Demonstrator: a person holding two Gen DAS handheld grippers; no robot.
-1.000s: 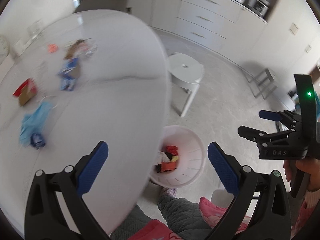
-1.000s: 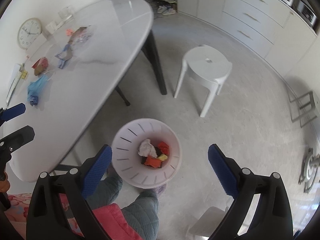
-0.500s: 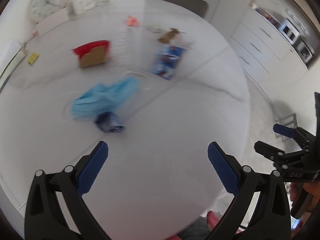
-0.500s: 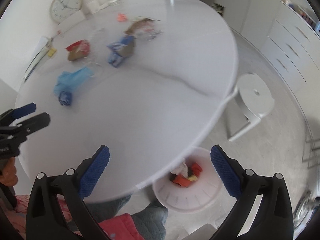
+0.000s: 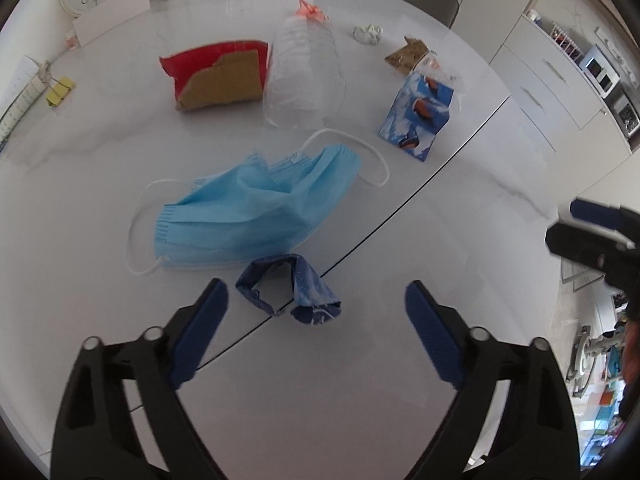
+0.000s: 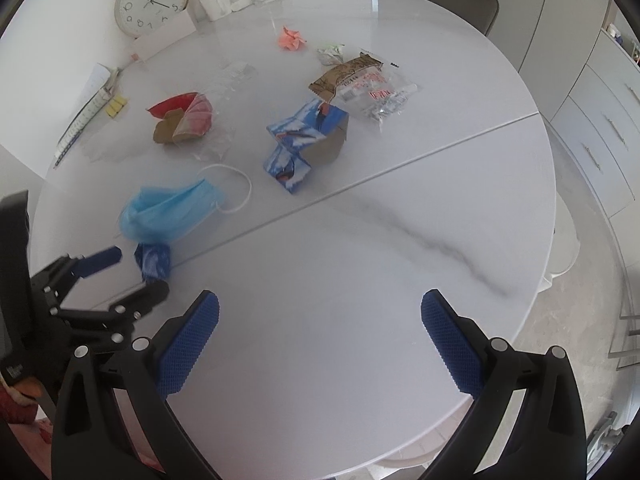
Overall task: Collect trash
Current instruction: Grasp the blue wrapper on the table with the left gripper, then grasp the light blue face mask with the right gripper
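Both hand-held grippers have swung from over the floor bin to over the tabletop (image 6: 360,264). The left hand-held gripper (image 5: 316,328) hangs released, jaws just narrowing, above a blue wrapper (image 5: 296,286) lying on the seam, touching the mask (image 5: 248,208). The right hand-held gripper (image 6: 320,336) is released over bare tabletop. Bottle (image 5: 302,76), carton (image 5: 418,118) and red packet (image 5: 220,74) lie beyond.

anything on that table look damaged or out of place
Yes. The clear plastic bottle lies on its side, crushed. The red carton is torn open, brown card showing. A used blue face mask lies crumpled on the table.
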